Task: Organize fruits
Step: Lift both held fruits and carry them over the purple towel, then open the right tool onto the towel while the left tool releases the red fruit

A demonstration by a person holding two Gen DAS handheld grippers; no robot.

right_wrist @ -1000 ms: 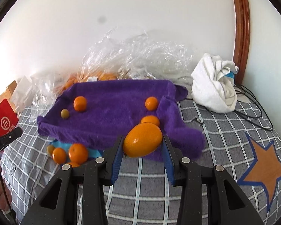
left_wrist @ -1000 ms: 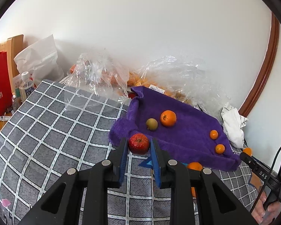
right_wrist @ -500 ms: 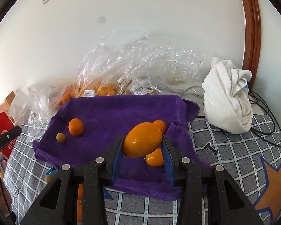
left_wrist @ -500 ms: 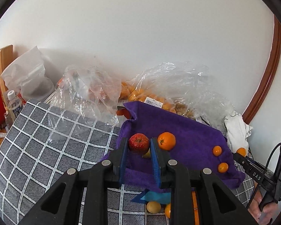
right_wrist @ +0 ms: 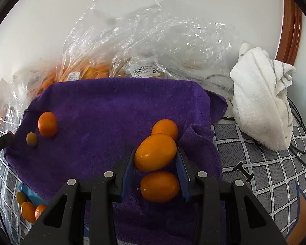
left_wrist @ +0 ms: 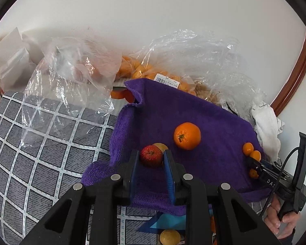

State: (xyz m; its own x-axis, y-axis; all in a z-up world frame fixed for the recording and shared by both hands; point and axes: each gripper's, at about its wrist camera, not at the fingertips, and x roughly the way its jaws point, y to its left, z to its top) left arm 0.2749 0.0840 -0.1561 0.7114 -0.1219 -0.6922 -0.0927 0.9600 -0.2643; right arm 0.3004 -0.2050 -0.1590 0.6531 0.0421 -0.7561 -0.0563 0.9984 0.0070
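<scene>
A purple towel (left_wrist: 193, 110) (right_wrist: 112, 106) lies on the checked cloth. My left gripper (left_wrist: 151, 159) is shut on a small red apple (left_wrist: 151, 157), held over the towel's left part, just in front of a yellow-green fruit (left_wrist: 162, 146) and left of an orange (left_wrist: 187, 135). My right gripper (right_wrist: 156, 153) is shut on an oval orange kumquat (right_wrist: 155, 152), held over the towel's right part, between two other kumquats (right_wrist: 165, 129) (right_wrist: 159, 186). The right gripper also shows in the left wrist view (left_wrist: 255, 164), beside small kumquats (left_wrist: 248, 148).
Clear plastic bags of oranges (right_wrist: 144, 47) (left_wrist: 75, 69) lie behind the towel against the wall. A white cloth (right_wrist: 261, 100) lies at the right, with cables. Loose fruits (right_wrist: 28, 210) (left_wrist: 170, 236) sit on a blue sheet off the towel's front edge.
Both grippers have moved forward and lower over the towel, each still holding its fruit. The apple now sits next to the yellow-green fruit; the kumquat sits between two others.
</scene>
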